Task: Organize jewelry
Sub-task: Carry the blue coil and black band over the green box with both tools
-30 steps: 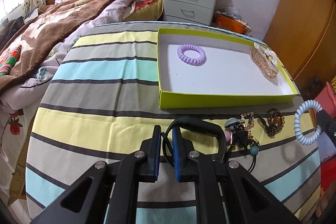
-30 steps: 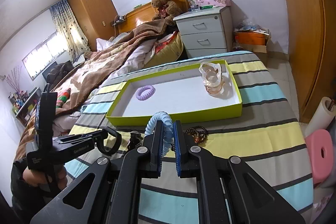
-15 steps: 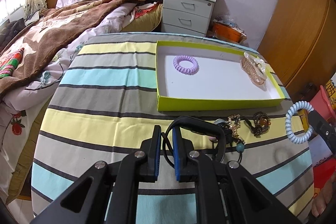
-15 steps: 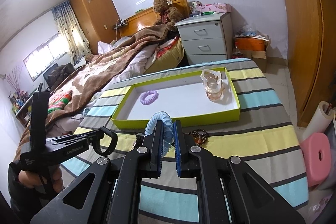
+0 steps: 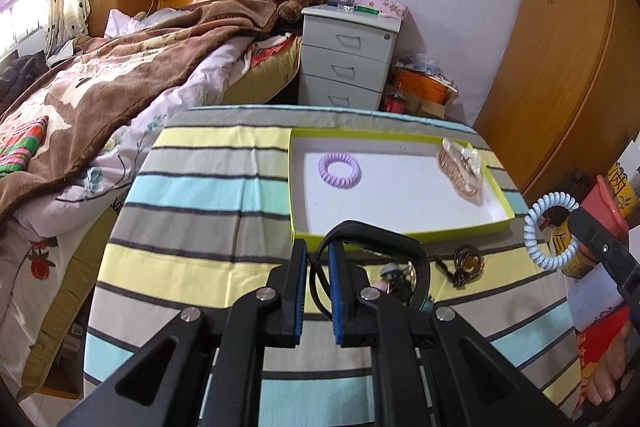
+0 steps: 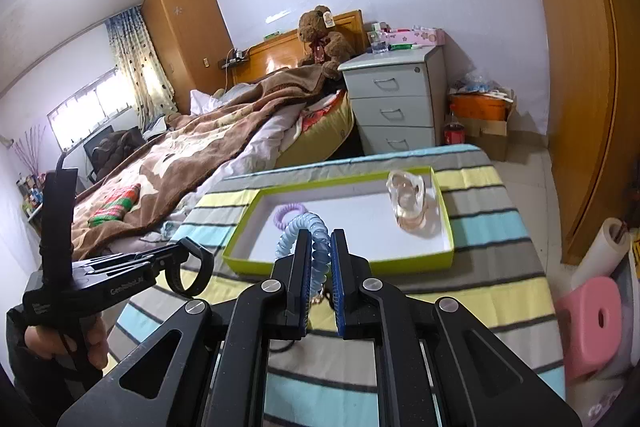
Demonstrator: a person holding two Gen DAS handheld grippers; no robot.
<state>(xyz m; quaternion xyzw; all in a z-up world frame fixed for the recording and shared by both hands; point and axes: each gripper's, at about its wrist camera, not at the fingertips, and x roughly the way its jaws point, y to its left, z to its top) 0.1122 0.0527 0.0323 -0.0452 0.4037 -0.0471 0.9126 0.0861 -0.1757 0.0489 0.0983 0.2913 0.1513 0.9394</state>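
Left gripper [image 5: 318,269]: 2 blue-padded fingers clenched on a black hoop-shaped band [image 5: 376,247]. Right gripper [image 6: 319,259]: fingers clamped on a pale blue spiral hair tie [image 6: 302,233], raised above the striped tablecloth [image 6: 492,195]. Ahead of both lies a lime-green shallow tray [image 5: 502,201] containing a lilac spiral hair tie [image 5: 339,171] and translucent pink hair claw [image 5: 460,171]. Beaded jewelry [image 5: 466,264] rests before the tray. A bed [image 6: 192,151] stands beyond.

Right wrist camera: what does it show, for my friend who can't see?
The right gripper holds a blue spiral hair tie above a striped table, near a green tray containing a purple hair tie and clear hair clip.
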